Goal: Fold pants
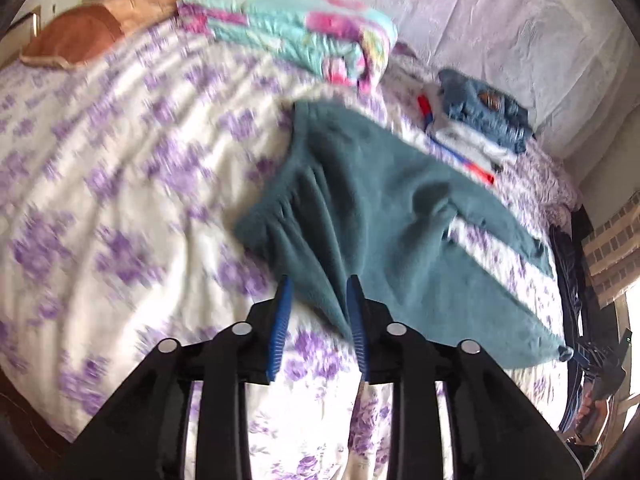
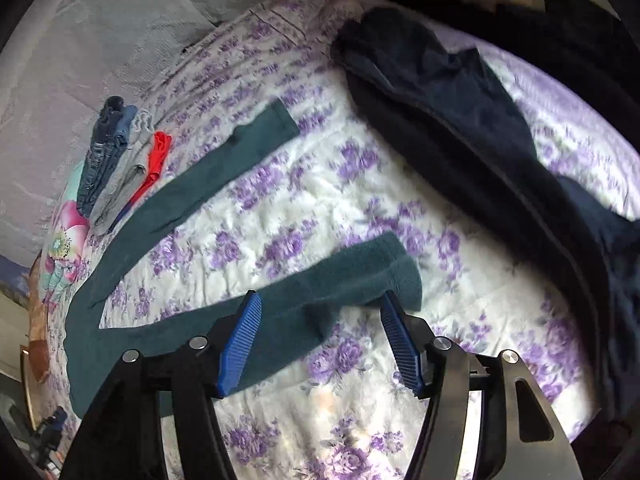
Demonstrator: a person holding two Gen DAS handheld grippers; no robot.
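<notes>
Pants [image 2: 168,200] made of soft green fleece lie spread on the flowery bed cover [image 2: 304,216], with one leg running to the upper middle of the right view and the other leg lying low in the middle of it. We see our left gripper [image 1: 318,320] low in the left view with its jaws part way apart, and the waist cloth looks bunched against one blue finger, but we cannot tell if it is pinched. Our right gripper [image 2: 320,340] hangs wide apart over the near leg, and we think the cloth is light and floppy, so we should grab the waist and a leg end.
</notes>
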